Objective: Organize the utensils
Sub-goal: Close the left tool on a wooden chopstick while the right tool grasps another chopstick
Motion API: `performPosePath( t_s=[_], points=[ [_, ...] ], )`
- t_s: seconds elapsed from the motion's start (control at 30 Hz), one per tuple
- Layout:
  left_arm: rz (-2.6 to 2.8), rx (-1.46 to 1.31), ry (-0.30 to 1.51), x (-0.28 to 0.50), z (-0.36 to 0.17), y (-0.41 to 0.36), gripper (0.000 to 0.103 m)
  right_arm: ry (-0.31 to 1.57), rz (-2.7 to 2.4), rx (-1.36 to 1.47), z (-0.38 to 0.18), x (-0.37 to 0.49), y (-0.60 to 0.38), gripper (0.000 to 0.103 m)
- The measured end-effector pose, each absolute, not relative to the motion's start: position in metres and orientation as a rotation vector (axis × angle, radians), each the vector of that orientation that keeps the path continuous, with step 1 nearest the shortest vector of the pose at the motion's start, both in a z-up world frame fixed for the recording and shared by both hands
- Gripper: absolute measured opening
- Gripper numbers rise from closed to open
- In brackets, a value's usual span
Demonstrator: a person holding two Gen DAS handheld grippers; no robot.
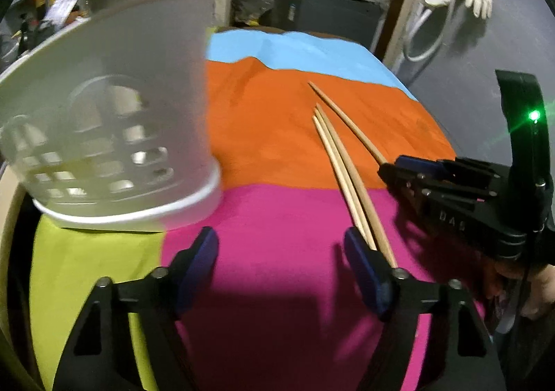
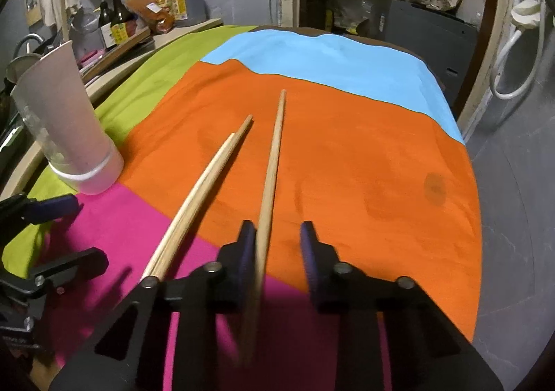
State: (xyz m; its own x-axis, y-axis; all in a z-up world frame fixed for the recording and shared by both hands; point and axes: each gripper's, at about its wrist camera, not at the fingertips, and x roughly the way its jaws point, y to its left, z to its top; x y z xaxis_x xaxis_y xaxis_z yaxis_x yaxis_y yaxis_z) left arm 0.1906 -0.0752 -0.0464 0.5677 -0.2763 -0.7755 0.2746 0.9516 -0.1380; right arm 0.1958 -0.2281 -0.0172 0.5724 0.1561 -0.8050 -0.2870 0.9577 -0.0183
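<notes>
While the single chopstick (image 2: 272,162) lies on the cloth (image 2: 364,148) between your right gripper (image 2: 277,248)'s unclenched pads, touching only the left one, clamp squarely before lifting toward the holder (image 2: 69,127); left gripper (image 1: 281,252) empty, open.

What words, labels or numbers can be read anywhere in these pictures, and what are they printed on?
"DAS": raised letters on the black body of the right gripper, seen from the left wrist; any further letters are unclear.
Yellow labels on the dark bottles behind the table: too small and blurred to read.
White plastic utensil holder, chopsticks: no text.
</notes>
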Motion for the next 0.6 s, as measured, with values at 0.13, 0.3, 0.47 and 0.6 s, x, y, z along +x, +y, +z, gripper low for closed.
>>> performPosePath(
  t_s=[0.13,0.3,0.47,0.6],
  points=[
    [-0.357,0.017,0.936,0.197,-0.049,-0.088,0.052,0.915,0.25,-0.167,-0.016,0.191,-0.236,0.01],
    [-0.387,0.021,0.936,0.205,-0.046,-0.101,0.042,0.91,0.226,-0.175,-0.016,0.185,-0.252,0.007],
    [-0.392,0.025,0.946,0.222,-0.047,-0.114,0.031,0.91,0.223,-0.134,-0.016,0.182,-0.267,0.007],
    [-0.397,0.032,0.951,0.232,-0.047,-0.121,0.025,0.911,0.232,-0.115,-0.018,0.183,-0.27,0.007]
  ],
)
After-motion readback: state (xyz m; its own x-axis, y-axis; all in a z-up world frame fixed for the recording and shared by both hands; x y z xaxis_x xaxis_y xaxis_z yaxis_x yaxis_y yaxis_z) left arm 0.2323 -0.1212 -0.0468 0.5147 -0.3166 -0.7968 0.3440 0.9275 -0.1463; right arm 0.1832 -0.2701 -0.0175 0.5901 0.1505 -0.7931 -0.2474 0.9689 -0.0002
